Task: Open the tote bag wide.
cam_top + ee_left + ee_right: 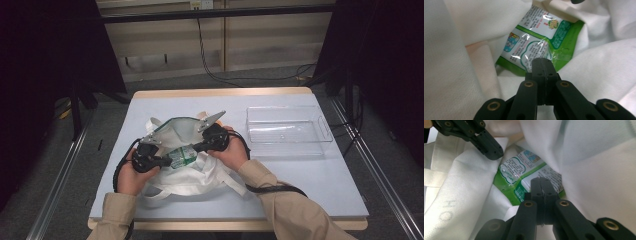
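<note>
Pale table (320,180), grey floor (165,82), perhaps panelled wall (260,30).

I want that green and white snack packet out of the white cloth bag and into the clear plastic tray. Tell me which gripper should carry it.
Right, probably. The right gripper sits on the side nearer the clear plastic tray, jaws shut at the green and white snack packet. The left gripper would have to cross over the white cloth bag.

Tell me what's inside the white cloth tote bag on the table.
A green and white printed plastic packet lies in the white cloth tote bag. Both grippers' shut jaws meet it. Cloth folds cover the packet's edges and anything beneath.
</note>
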Motion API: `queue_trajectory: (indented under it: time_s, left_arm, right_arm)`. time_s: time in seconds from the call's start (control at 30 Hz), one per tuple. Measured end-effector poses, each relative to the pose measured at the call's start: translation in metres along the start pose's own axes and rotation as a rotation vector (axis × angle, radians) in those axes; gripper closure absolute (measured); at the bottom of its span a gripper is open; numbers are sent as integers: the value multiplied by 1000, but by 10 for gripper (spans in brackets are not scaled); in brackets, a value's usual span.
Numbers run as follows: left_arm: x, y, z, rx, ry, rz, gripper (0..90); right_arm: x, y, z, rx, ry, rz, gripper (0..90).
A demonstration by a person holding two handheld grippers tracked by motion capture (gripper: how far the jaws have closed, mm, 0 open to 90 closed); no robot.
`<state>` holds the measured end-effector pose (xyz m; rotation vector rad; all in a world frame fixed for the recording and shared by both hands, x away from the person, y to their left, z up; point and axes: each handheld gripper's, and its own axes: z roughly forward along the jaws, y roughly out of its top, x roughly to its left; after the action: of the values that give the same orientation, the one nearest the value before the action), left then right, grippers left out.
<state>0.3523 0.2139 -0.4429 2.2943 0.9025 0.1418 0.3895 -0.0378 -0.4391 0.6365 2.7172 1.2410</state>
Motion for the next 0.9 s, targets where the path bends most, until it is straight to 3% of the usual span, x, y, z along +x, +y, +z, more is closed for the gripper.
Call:
queue_trajectory:
  time_s: [0.23, 0.4, 0.5, 0.7, 0.9]
  left_arm:
    - [1, 1, 3, 8, 12, 13, 900]
    - [1, 0, 8, 14, 6, 8, 900]
    - [1, 1, 9, 11, 11, 3, 900]
    - [1, 1, 10, 15, 26, 6, 895]
    - [1, 0, 11, 16, 27, 6, 894]
  right_arm:
    - [3, 1, 8, 12, 9, -24, 886]
    - [5, -1, 18, 54, 44, -31, 887]
    - [10, -3, 25, 78, 40, -51, 890]
    - [12, -12, 24, 105, 57, -48, 900]
    - [13, -18, 22, 96, 63, -54, 900]
